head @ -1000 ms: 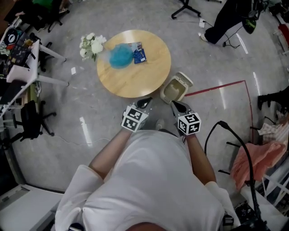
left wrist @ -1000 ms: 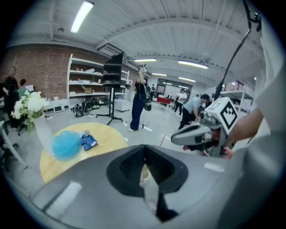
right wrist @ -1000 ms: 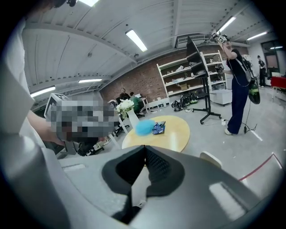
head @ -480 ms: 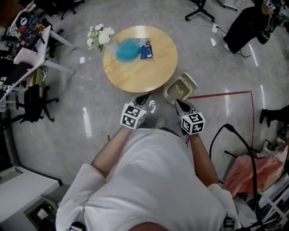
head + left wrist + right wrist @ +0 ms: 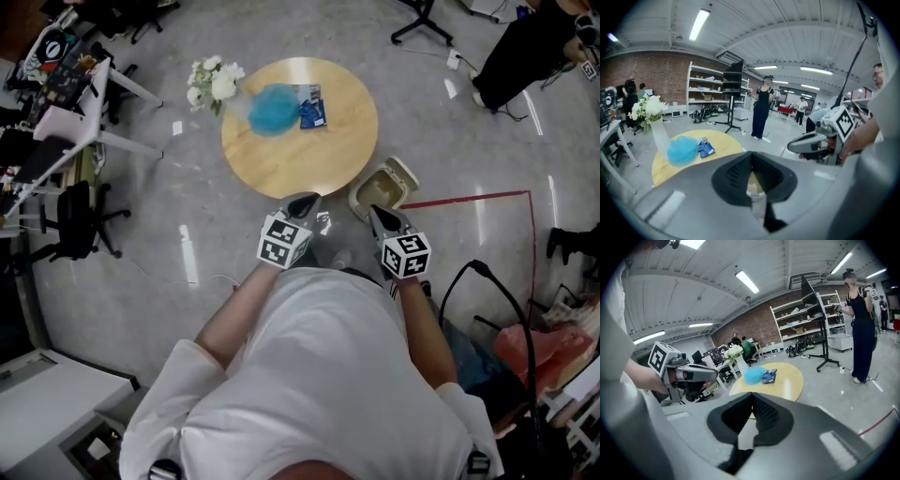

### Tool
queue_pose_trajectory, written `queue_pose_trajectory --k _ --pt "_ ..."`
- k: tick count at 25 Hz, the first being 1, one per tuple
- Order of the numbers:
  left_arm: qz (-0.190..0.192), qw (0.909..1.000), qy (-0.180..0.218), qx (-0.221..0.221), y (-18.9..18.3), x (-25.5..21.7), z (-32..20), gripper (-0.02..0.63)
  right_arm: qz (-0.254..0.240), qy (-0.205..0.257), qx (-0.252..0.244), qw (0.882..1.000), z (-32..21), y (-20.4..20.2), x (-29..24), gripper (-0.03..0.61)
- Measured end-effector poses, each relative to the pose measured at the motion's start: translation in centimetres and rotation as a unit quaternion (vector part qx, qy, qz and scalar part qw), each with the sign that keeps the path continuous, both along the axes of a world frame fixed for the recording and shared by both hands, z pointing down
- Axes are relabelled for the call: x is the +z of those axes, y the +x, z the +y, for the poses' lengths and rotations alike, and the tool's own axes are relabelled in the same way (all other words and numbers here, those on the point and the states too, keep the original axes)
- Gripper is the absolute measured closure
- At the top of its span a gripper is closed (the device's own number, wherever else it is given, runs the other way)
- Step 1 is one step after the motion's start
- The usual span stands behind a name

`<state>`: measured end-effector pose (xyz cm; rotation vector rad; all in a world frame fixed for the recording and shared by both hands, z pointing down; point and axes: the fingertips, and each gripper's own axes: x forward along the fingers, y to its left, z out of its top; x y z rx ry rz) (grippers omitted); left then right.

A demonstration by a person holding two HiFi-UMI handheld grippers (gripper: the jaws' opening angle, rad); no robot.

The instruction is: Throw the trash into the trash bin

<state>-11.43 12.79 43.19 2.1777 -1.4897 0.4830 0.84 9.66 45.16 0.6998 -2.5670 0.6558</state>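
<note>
While the flowers (image 5: 214,80) are standing just beside the blue puff (image 5: 273,110), we are risking a tipped vase on any wide reach. The wrapper (image 5: 313,106) is lying right of the puff, across the table (image 5: 309,164) from the left gripper (image 5: 302,202), which is hanging closed and empty. The bin (image 5: 384,190) is sitting open just ahead of the right gripper (image 5: 384,221), likewise closed and empty.

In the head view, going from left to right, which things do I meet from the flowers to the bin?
white flowers → blue fluffy ball → blue packet → trash bin
</note>
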Motion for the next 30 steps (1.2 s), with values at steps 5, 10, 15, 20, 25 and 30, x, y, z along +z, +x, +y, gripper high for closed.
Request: queue_pose_trajectory --k 5,10,15,20,25,30 --pt "-0.002 0.9999 -0.010 0.010 -2.7 0.1 -1.7 0.611 -0.002 -0.004 0.024 1.000 -1.5 -1.8 -0.2 0.577" --pt "-0.009 0.9997 -0.018 0.016 -6.0 0.7 -3.7 0.609 0.003 -0.008 0.042 0.999 -2.8 -3.4 -0.3 0.577" --pt "-0.018 0.9994 -0.022 0.018 -9.0 1.7 -6.0 0.609 0.002 -0.014 0.052 0.999 -3.7 -4.6 -0.2 0.577" --pt "-0.029 0.9990 -0.028 0.021 -12.1 2.8 -7.8 0.609 0.001 -0.020 0.066 0.998 -4.5 -6.1 -0.4 0.577" --pt "-0.047 0.9976 -0.043 0.027 -14.8 3.8 -9.8 0.609 0.011 -0.023 0.080 0.996 -5.3 -7.2 0.0 0.577" --pt "-0.057 0.9960 -0.067 0.016 -18.2 5.9 -11.6 0.565 0.018 -0.030 0.100 0.994 -5.8 -7.9 0.4 0.577"
